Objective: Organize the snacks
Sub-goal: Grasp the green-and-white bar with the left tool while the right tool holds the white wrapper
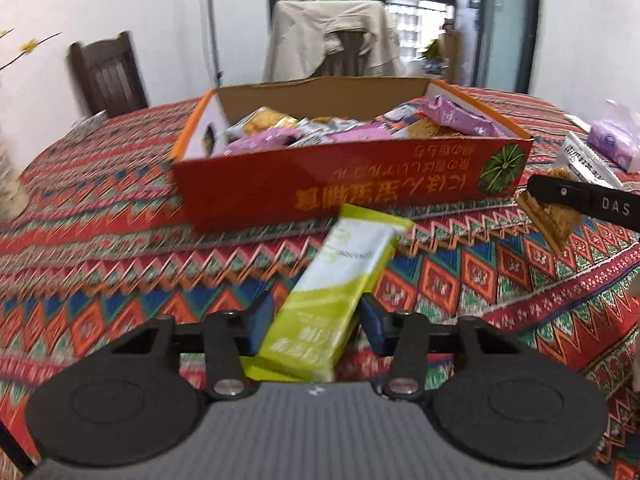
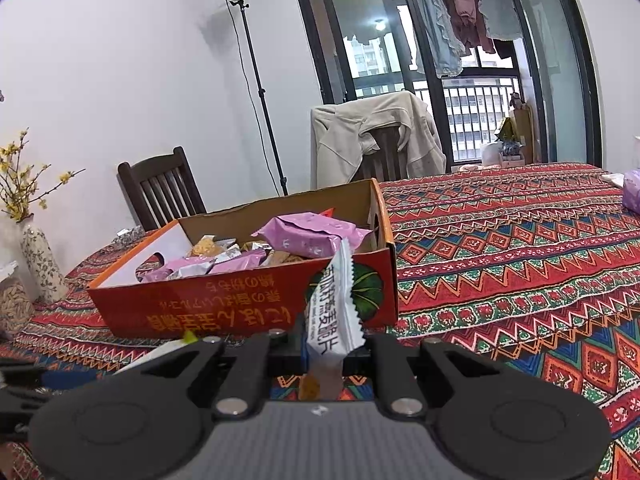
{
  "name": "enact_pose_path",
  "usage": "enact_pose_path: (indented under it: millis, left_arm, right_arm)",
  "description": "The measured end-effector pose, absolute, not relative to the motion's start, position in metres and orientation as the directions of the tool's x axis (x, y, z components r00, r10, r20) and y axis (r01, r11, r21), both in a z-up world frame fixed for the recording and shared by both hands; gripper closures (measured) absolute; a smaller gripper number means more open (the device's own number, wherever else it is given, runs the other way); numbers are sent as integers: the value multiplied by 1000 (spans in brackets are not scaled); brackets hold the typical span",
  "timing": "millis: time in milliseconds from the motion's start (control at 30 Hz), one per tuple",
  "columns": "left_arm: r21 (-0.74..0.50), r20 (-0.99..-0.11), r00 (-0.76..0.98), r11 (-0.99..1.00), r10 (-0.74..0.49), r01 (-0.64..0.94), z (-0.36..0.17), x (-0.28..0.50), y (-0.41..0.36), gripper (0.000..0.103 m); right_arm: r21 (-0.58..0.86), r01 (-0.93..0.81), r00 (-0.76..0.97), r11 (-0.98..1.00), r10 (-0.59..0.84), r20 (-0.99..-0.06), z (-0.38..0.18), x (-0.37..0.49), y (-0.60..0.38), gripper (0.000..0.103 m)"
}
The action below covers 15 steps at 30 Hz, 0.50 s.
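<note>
An open orange cardboard box (image 1: 352, 184) stands on the patterned tablecloth (image 1: 120, 240), filled with several pink and silver snack packets (image 1: 456, 118). In front of it, my left gripper (image 1: 316, 316) is shut on a green and white snack packet (image 1: 344, 264), its blue pads pressing both sides. My right gripper (image 2: 328, 344) is shut on a white snack packet (image 2: 334, 304) that stands upright before the box's (image 2: 200, 304) right front corner. In the left wrist view that packet (image 1: 548, 216) hangs at the right under one black finger (image 1: 576, 198).
Behind the table are a dark wooden chair (image 2: 160, 188) and a chair draped with a beige coat (image 2: 376, 140). A vase of yellow flowers (image 2: 40, 256) and a jar stand at the left. A purple tissue pack (image 1: 612, 140) and a white packet lie to the right.
</note>
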<state>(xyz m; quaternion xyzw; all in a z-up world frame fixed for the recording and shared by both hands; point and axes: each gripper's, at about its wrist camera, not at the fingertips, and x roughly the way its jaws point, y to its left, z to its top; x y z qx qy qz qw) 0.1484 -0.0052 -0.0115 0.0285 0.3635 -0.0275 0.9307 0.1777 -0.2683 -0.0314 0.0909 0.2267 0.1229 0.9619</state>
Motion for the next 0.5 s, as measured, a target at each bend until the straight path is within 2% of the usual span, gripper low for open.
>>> enact_pose_path:
  millis: [100,200,300,367,500]
  left_arm:
    - [11,-696,718,1000,4,6,-7,141,-3,60]
    - [-10,-689,725,1000,-16,13,-6,140,-3,60]
    - [-9,-673,739,1000,-13,10,-5,147,-9,45]
    - [2,-661,751,1000,8,-9,-5,153,-13,21]
    - [17,-645,763,999,32,-28,-6,164,-17,20]
  right_arm:
    - [229,-198,867,953,279,-413,-31,177,-268,90]
    - [229,-198,868,953,279,-412,-31,177,-268,90]
    - [227,-197,868,954,278,-411,-31,177,-267,90]
    - [229,-197,869,953,278,-408,-32,177,-268,90]
    - [230,-198,869,953,280,-408,-31,177,-267,90]
